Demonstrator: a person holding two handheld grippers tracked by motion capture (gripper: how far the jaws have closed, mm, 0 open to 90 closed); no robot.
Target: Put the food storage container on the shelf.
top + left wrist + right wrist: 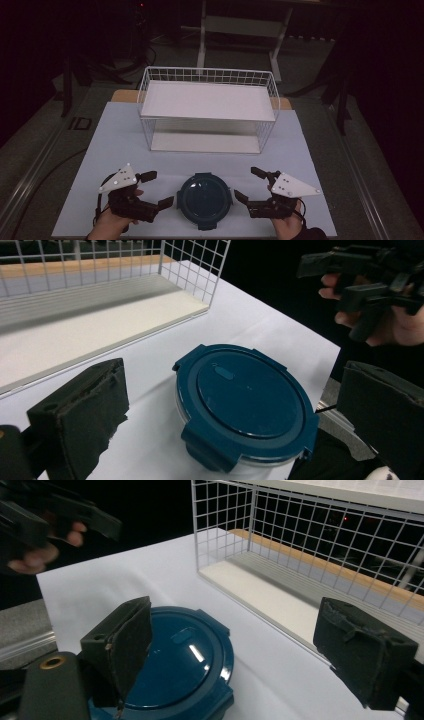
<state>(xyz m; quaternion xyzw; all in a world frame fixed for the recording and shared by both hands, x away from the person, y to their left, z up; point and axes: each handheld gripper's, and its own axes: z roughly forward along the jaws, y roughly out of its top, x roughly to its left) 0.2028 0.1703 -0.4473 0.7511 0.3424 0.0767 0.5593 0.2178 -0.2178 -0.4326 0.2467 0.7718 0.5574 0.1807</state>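
A round container with a dark blue clip-on lid sits on the white table near its front edge. My left gripper hovers just left of it, jaws wide apart and empty. My right gripper hovers just right of it, also open with nothing between the pads. In the left gripper view the lid lies beyond the spread jaws of the left gripper, and the right gripper shows at top right. In the right gripper view the lid lies low between the open jaws of the right gripper.
A white wire rack with an upper shelf and a lower floor stands behind the container, its open front facing me. Its wire wall is close beyond the jaws. The table's side edges drop off to dark floor.
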